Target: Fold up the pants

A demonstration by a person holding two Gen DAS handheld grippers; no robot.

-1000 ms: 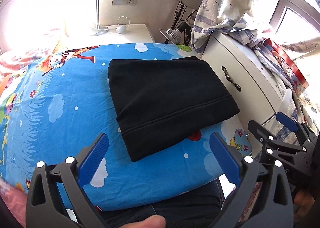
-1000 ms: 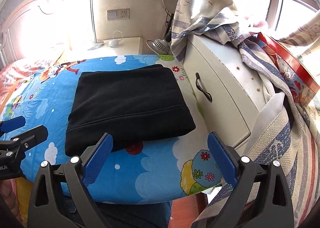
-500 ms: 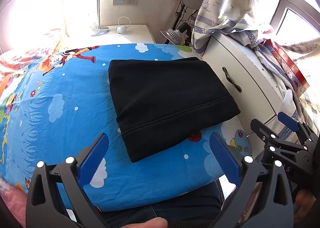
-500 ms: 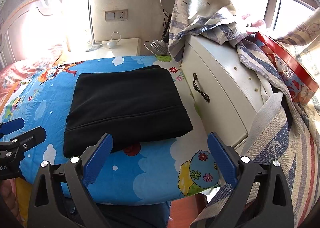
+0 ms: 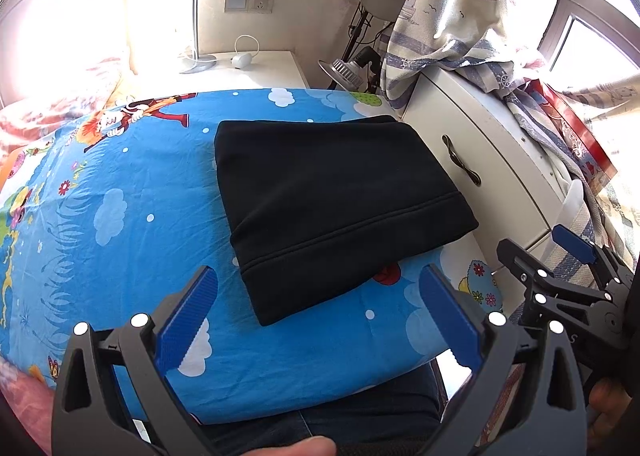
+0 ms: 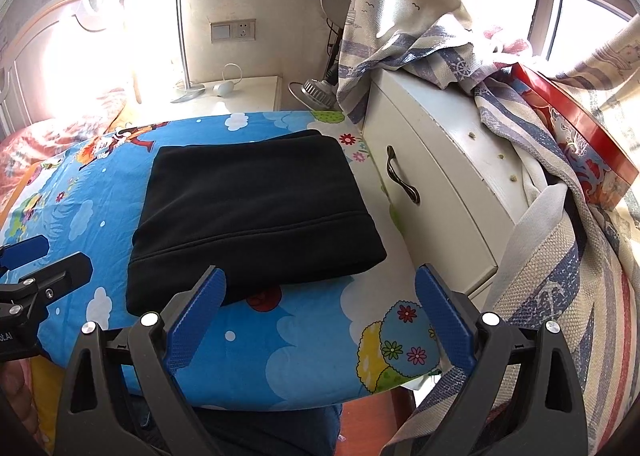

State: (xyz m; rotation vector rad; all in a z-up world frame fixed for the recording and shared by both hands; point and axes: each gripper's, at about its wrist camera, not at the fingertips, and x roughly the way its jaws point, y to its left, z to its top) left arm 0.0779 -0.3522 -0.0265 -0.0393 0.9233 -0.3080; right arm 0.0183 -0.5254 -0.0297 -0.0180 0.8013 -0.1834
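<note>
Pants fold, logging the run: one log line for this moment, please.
pants: folded, flat on bed sheet | left gripper: open, empty | right gripper: open, empty

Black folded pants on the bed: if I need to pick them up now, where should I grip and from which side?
Probably the near hemmed edge of the black folded pants, from the bed's front edge. That stitched band lies closest to both open grippers, left gripper and right gripper, while the white cabinet crowds the right side.
</note>
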